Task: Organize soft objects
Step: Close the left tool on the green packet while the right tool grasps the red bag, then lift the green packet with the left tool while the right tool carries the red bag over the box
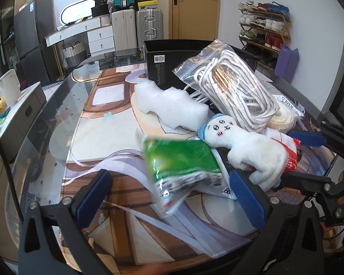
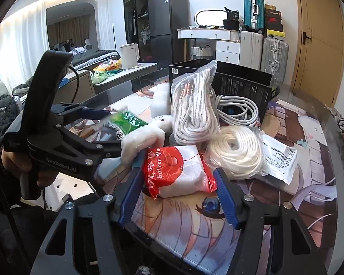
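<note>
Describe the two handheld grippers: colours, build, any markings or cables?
Both are black, angular frames with silver bolts and ribbed blue finger pads. The left gripper has a pistol-style handle, white "GenRobot.AI" lettering and a black cable behind. The right gripper looks identical up front.

White walls; a wooden door [image 2: 318, 39] at two o'clock, suitcases [image 2: 263, 45] and fridge [image 2: 167, 25] at twelve, curtains [image 2: 23, 39] lit at ten.
</note>
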Available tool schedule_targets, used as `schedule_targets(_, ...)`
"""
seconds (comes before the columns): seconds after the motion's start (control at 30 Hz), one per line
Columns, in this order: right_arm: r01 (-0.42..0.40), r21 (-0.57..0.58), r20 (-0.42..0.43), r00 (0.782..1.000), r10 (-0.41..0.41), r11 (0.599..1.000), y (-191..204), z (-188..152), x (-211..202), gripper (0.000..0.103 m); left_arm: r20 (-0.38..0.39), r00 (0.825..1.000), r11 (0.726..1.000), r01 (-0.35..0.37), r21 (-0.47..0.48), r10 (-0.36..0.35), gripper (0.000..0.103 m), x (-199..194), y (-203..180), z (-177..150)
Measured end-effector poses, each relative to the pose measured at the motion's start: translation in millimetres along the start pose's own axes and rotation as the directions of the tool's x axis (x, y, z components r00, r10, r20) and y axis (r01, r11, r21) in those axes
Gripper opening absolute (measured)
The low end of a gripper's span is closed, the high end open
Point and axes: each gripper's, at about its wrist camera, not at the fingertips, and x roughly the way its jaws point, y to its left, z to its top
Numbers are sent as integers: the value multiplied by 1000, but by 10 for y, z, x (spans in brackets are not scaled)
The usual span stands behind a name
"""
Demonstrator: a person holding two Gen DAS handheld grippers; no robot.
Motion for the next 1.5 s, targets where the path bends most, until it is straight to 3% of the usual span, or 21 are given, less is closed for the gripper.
schedule_targets(0.47,-11,-18,10,1000,11,1000,41,6,-4,64,-7,1000,1000,13,10,-13,103,-21,-18,13)
schedule_targets(0.67,-8,-33,20,1000,8,999,63,18,0,73,-12,999,999,32,-13,-32,103,-46,11,37)
schedule_targets(0.97,-24,-48,-21,1000,23,999,91,38,142,74,5,1000,999,24,27,-24,103,-47,-52,2)
schedule_targets(1.07,-20,-56,-27,999,18,998,104,33,166,70,13,999,999,29,29,-30,96,-65,-48,-9)
schedule_targets(1.2,-23,-50,-29,999,22,998,101,32,161,62,29,999,999,32,26,-32,72,-100,-22,0)
schedule_targets(1.5,-31,-54,-27,999,29,998,94,-4,122,56,32,998,998,62,8,-62,64,-132,65,13)
